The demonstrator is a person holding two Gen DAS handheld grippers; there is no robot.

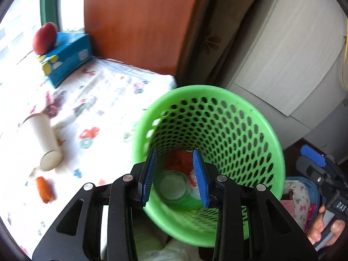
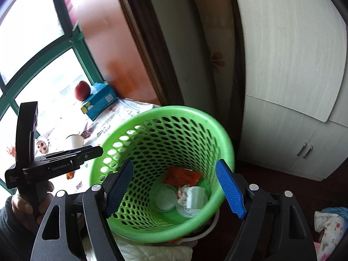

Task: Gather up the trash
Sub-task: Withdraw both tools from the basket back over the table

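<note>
Wrapper [image 2: 181,177], lids [image 2: 166,198] in basket [image 2: 195,113]; cup [image 1: 44,139], box [image 1: 69,56] left.

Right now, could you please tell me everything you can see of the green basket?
The green basket is a round, bright green bin of what looks like plastic, with a smooth rim and walls pierced by rows of oval holes. It tilts, mouth toward both cameras, beside the cloth-covered surface. At its bottom lie an orange wrapper, crumpled white paper and pale round lids. What supports it is unclear.
</note>
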